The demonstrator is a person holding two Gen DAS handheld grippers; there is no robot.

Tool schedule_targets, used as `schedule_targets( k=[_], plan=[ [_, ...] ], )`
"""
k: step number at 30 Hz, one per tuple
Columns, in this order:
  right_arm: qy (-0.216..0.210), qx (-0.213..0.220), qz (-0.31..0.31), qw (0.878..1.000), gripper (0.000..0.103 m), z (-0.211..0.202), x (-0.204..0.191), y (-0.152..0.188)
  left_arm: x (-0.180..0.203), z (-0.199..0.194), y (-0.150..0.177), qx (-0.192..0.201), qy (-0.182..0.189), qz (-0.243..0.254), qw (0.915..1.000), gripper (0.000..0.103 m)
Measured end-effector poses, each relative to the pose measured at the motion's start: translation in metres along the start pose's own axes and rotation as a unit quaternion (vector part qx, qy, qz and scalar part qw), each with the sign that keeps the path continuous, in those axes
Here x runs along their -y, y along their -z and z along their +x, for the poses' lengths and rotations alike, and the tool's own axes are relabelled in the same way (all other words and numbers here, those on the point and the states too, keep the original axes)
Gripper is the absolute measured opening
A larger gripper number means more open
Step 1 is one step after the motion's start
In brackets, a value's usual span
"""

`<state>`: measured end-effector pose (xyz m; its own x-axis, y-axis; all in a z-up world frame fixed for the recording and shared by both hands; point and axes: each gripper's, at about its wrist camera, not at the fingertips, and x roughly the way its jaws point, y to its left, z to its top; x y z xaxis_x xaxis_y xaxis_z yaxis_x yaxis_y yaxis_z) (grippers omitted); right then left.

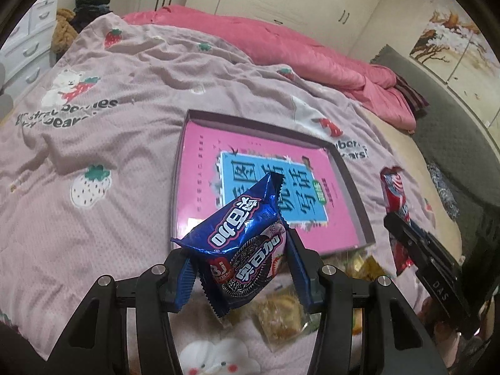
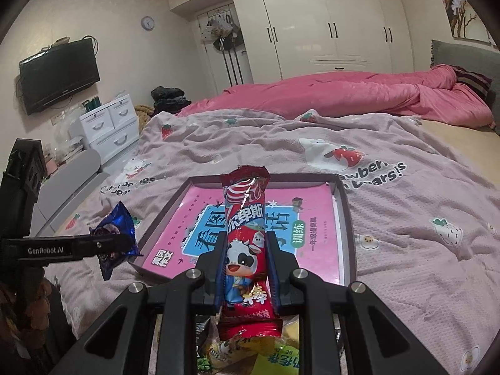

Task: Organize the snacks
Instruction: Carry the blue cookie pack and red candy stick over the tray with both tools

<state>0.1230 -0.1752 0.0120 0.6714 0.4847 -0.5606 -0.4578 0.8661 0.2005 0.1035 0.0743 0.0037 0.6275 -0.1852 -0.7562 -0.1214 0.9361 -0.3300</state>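
Your left tongs (image 1: 240,268) clamp the blue cookie packet (image 1: 242,240), right tongs (image 2: 247,265) clamp the red candy stick pack (image 2: 245,240); both raised near the shallow box (image 2: 347,218), likely for dropping in.

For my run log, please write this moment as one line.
left gripper: holds blue cookie packet | right gripper: holds red candy stick packet | tray: no snack inside | bed: loose snacks remain

Glossy foil cookie packet (image 1: 240,243), shiny plastic candy wrapper (image 2: 247,250), soft matt cloth blanket (image 1: 109,143).
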Motion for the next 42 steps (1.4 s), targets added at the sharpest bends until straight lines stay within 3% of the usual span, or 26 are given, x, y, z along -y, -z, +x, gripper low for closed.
schedule_targets(
  k=[26, 42],
  plan=[
    [0.033, 0.024, 0.039, 0.998, 0.023, 0.007, 0.05, -0.021, 0.005, 0.046, -0.025, -0.001, -0.008, 0.005, 1.0, 0.054],
    [0.041, -0.015, 0.058, 0.997, 0.023, 0.039, 0.073, -0.017, 0.005, 0.081, -0.021, -0.028, -0.027, 0.023, 0.999, 0.054]
  ],
)
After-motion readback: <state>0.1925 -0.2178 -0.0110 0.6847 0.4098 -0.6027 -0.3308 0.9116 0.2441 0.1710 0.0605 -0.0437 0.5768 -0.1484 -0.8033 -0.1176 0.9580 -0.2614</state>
